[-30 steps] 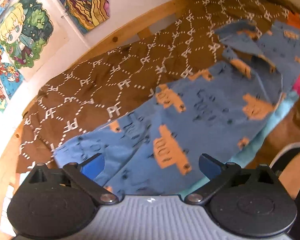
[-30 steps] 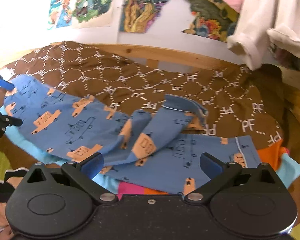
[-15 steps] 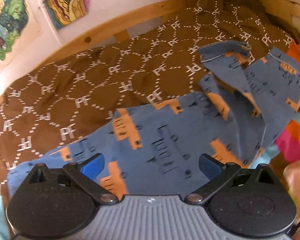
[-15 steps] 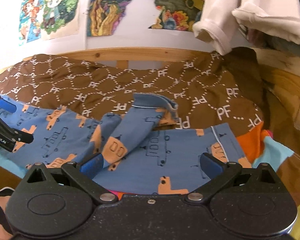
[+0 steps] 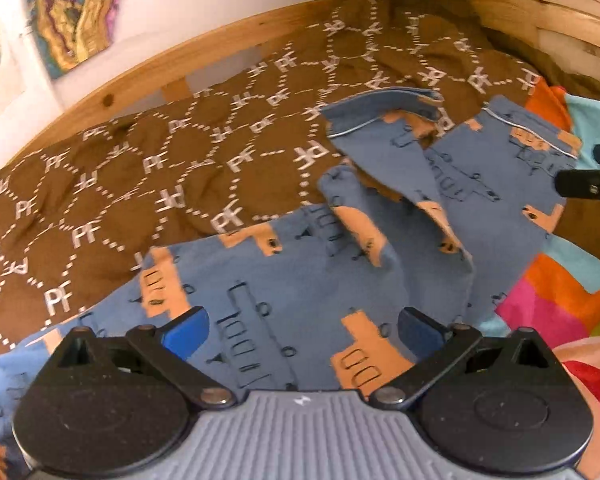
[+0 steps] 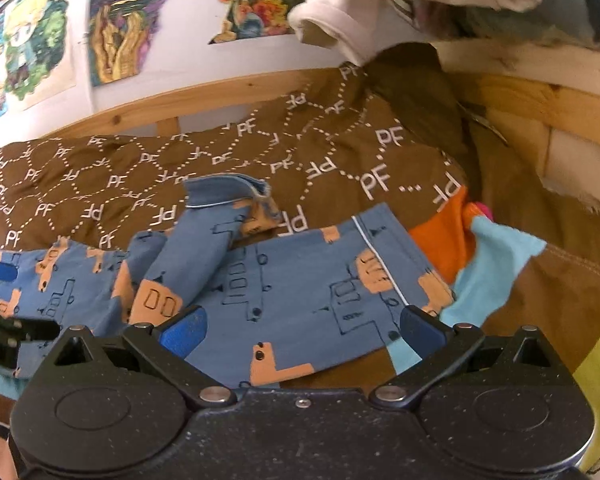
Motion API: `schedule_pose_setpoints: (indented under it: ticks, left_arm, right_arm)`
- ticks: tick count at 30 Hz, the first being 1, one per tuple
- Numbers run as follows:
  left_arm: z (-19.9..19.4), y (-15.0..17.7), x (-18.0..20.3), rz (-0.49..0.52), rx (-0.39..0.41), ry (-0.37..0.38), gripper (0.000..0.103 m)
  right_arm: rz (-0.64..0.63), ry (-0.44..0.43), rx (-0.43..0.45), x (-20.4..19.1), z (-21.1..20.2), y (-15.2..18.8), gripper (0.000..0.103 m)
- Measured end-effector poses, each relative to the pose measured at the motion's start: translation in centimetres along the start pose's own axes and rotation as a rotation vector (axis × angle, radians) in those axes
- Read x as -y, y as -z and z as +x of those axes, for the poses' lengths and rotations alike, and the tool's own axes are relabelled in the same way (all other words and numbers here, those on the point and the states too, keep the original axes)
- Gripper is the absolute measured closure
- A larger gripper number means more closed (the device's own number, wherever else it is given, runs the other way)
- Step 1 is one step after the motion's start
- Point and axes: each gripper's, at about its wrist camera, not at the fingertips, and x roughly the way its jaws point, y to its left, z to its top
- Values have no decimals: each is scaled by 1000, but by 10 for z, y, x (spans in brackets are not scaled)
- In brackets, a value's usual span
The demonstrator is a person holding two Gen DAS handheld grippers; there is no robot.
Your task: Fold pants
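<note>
Hovering over the blue pants (image 5: 300,280), the left gripper (image 5: 302,330) has its blue-padded fingers (image 5: 186,330) spread wide, holding nothing. The right gripper (image 6: 300,330) is likewise spread and empty above the pants' cuffed leg end. The pants lie rumpled on a brown patterned blanket (image 5: 140,168), one leg crossed over the other, beside a multicoloured cloth (image 6: 484,252).

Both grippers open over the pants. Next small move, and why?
Probably lower the right gripper and close it on the near edge of the blue pants. Both grippers stand open and hold nothing, the left gripper too. One leg lies crumpled across the other, so the cloth likely needs spreading flat before any fold.
</note>
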Motion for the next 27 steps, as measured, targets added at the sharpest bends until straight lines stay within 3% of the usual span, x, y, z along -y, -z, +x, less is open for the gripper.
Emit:
schedule_pose_setpoints:
  ticks: [7,27]
  left_arm:
    - [6,3,13,28,32,57,0]
    - [0,3,41,41,82,84,0]
  right_arm:
    - [44,31,-10,5,9,2,1]
    - [130,30,-5,21,4,-3,1]
